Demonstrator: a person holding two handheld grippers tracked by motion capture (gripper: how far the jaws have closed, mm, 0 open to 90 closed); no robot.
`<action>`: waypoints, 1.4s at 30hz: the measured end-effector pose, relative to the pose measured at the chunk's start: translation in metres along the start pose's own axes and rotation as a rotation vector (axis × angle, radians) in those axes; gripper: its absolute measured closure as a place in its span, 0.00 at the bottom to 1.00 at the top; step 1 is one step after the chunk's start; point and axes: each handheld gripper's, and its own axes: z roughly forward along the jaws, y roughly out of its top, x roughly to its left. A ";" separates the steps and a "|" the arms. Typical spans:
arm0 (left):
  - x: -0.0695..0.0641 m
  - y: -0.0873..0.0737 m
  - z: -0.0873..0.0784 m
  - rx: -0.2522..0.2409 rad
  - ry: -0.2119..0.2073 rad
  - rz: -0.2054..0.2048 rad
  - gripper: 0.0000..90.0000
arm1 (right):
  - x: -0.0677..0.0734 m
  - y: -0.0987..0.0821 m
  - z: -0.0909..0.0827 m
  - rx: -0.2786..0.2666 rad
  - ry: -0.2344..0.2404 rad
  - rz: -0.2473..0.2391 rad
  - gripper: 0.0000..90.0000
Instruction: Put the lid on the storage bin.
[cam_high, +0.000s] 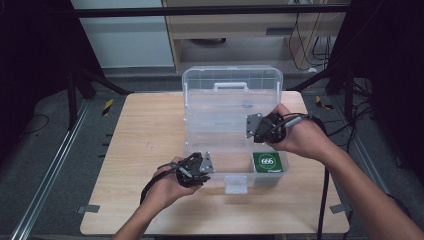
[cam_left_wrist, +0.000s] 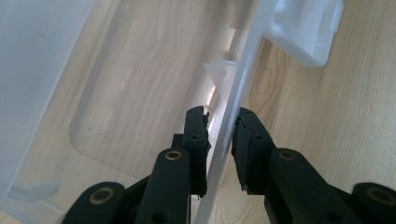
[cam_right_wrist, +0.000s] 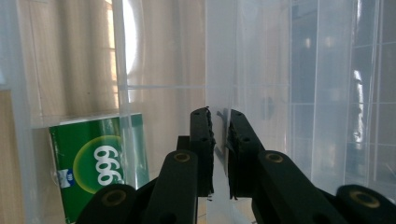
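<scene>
Wooden table (cam_high: 145, 150) on a grey floor, with dark frame legs to either side and a pale cabinet behind; on it stands a clear plastic storage box (cam_high: 232, 107), lid raised upright at the far side, white handle on top.

Left gripper (cam_left_wrist: 219, 135), in my left hand (cam_high: 167, 185), sits at the box's near left corner. Its two black jaws straddle the thin front wall, one inside and one outside, with a small gap each side of the plastic; I cannot tell whether the pads are pressing it. A white latch (cam_left_wrist: 306, 28) hangs from the front rim farther along.

Right gripper (cam_right_wrist: 219, 140), in my right hand (cam_high: 300, 137), sits over the box's right side, above the base. Its jaws are drawn narrow about a thin clear wall or panel, which passes between the pads.

Green packet (cam_right_wrist: 100, 168) marked "666" lies in the base's near right compartment, beside and below the right gripper, apart from it.

Open tabletop lies to the left of the box and along the near edge; the right margin is narrow.
</scene>
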 end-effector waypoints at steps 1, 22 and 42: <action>0.003 0.001 0.000 0.002 0.005 0.038 0.84 | 0.002 -0.001 -0.001 -0.006 0.000 0.004 0.92; 0.001 -0.002 -0.001 -0.014 0.005 0.031 0.82 | 0.035 -0.011 -0.009 -0.052 0.016 0.010 0.91; -0.005 -0.003 -0.009 -0.049 0.004 -0.016 0.76 | 0.041 -0.016 -0.009 -0.068 0.025 0.014 0.90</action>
